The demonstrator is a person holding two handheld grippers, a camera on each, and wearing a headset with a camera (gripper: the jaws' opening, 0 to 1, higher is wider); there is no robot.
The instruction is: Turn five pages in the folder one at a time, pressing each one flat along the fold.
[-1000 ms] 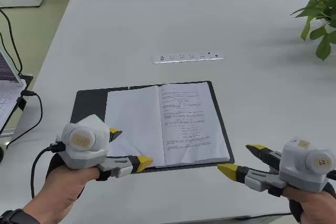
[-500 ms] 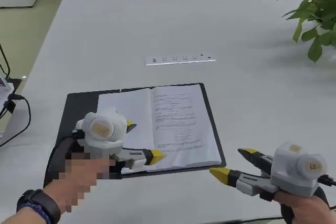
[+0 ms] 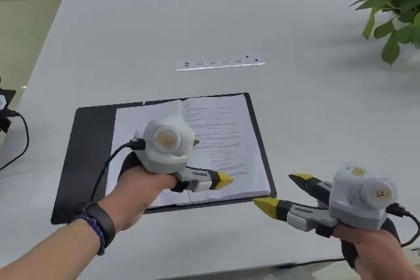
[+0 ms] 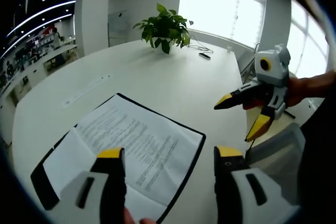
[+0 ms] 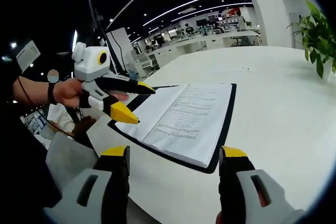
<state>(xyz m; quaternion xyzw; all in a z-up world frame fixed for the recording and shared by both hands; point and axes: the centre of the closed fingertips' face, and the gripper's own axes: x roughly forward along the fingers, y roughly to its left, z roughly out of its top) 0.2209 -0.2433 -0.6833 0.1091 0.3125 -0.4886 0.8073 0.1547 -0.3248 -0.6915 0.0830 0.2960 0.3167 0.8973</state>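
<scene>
1. Since the frame a second ago, the left gripper (image 4: pixel 169 153) has swung from the folder's near left corner in toward the lower middle of the head view. It now hangs over the open pages near the fold (image 3: pixel 184 106). The whole picture has shifted with the head as well.
2. The folder (image 3: pixel 85 155) lies open and flat on the white table (image 3: pixel 197 18), left of centre in the head view, with its black cover showing around the paper.
3. The left gripper's jaws stand wide apart and hold nothing.
4. The right gripper (image 3: pixel 283 191) waits in the lower right of the head view, off the folder and just beyond its near right corner. Its jaws too are wide apart and hold nothing.
5. We judge the printed right page (image 3: pixel 226 136) to be thin, light and limp. It will crease or tear if pinched hard, and more than one sheet may lift at a time.
6. We think the best hold is on its free outer edge near the lower right corner, taking one sheet with a light nip. The other tip can steady the cover, which may slide on the smooth table.
7. The blank left page (image 3: pixel 128 136) already lies flat. Pressing along the fold calls for a gentle stroke.
</scene>
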